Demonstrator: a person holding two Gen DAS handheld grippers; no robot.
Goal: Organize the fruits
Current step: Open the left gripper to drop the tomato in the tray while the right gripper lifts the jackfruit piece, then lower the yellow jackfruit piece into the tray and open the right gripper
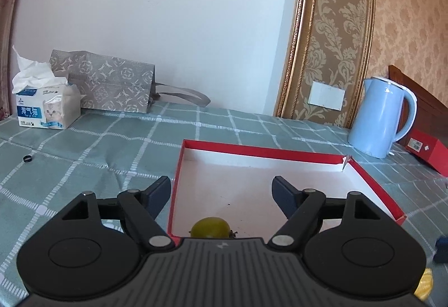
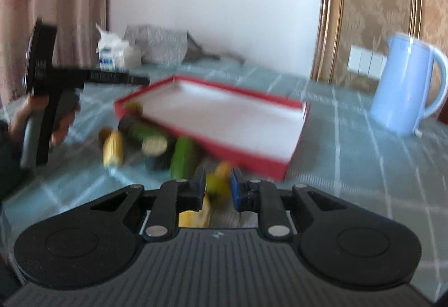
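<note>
My left gripper sits level and low, its two dark fingers spread wide with nothing between them. From the right wrist camera I see that same left unit side-on, my bare hand wrapped around its grip. My right gripper points forward and slightly down, its blue pads drawn close together; motion blur hides whether they press anything.

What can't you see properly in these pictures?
- Left wrist view: the green fruit in the red box is half hidden by the left gripper body.
- Left wrist view: a yellow thing is cut off at the right edge.
- Right wrist view: blur smears the fruit pile; the piece between the right gripper fingers can't be named.
</note>
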